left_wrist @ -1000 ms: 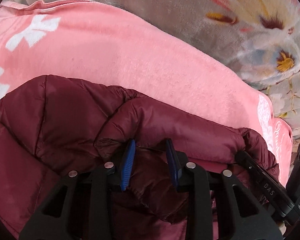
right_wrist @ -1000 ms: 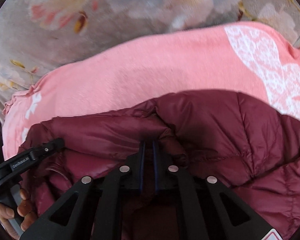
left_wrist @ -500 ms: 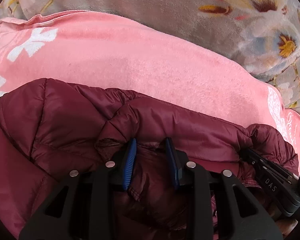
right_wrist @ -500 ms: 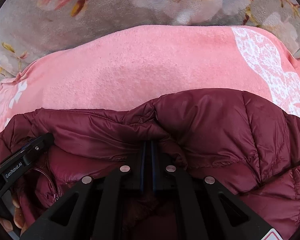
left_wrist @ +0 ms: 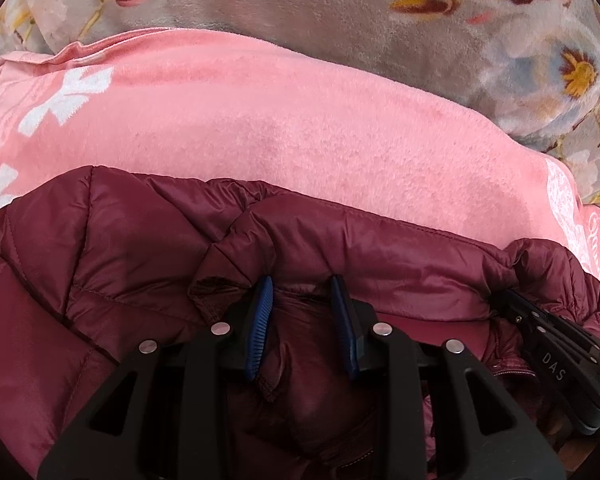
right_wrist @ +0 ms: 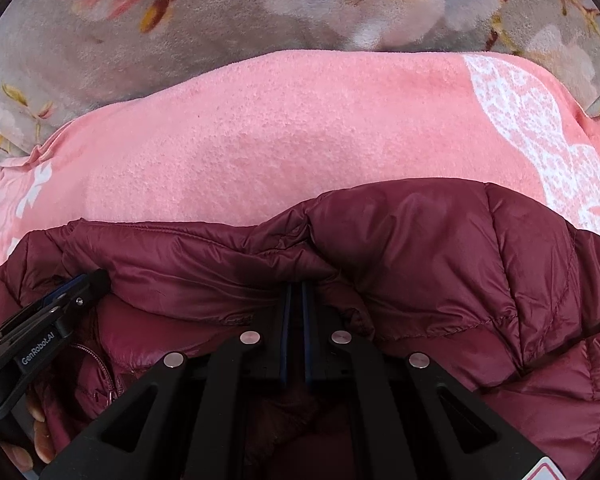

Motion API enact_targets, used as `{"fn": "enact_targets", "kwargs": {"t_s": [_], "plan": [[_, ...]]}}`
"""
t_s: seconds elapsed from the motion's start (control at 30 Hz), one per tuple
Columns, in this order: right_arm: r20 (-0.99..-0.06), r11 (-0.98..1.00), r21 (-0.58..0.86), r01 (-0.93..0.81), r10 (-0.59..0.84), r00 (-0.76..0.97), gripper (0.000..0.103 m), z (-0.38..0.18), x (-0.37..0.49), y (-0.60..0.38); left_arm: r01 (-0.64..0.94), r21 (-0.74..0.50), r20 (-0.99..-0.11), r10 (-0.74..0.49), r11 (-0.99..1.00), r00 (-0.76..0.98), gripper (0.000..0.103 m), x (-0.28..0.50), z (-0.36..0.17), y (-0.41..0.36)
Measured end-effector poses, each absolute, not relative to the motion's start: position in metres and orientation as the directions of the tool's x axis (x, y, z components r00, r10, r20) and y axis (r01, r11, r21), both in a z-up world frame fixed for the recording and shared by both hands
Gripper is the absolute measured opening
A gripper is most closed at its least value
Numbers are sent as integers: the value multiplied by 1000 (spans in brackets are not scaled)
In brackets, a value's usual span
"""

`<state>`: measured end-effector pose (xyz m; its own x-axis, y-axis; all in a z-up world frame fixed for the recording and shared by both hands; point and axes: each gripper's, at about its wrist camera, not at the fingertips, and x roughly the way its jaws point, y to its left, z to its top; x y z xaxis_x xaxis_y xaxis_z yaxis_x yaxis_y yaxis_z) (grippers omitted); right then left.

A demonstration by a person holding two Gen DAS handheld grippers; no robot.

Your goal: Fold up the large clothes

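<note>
Floral bedding (left_wrist: 300, 4) under pink blanket (left_wrist: 284, 132); maroon puffer jacket (left_wrist: 140, 248) lies on blanket, bunched, collar end toward me. Fold barely begun, most left. My left gripper (left_wrist: 302, 312) pinches thick collar fabric; right gripper (right_wrist: 295, 320) pressed together on collar.

Both cameras ride on the hand-held tools, each looking forward and steeply down along its own claw, very close to the cloth. The left view sits just behind the left claw (left_wrist: 302, 320), with the maroon jacket (left_wrist: 120, 264) filling its lower half and the pink blanket (left_wrist: 260, 120) beyond. The right view looks over the right claw (right_wrist: 295, 320) at the same collar edge from the other end. They share jacket, blanket and floral cover (left_wrist: 340, 4). Each catches the other tool at its edge: the right claw low right in the left view, the left claw (right_wrist: 66, 292) low left in the right.
</note>
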<state>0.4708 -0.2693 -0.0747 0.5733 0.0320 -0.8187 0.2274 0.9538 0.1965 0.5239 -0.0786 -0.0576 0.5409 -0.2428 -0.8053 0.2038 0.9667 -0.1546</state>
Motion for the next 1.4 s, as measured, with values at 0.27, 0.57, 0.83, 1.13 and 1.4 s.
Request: {"fn": "enact_targets", "kwargs": {"t_s": [0.27,0.57,0.83,1.13,1.4], "plan": [[-676,938,312,149,109,729,56,23,278,-299,245,-302,-743,-388,921,546,75,428,18,-12],[-756,896,340,287,78,650,70,-6,19,-333,83,-403,-763,-385,911,519,86,242,28,170],[-754,806,493,326,209,622,70,-55,-36,-311,-52,-505,-788,-435,862,435,86,162,-30,229],[-730,778,524,346,201,653,48,-56,-25,-302,-55,-546,-776,-480,836,409,39,141,-38,219],[-632,752,604,264,250,733,5,-19,-41,-298,-36,-575,-731,-494,817,470,6,119,-6,216]]}}
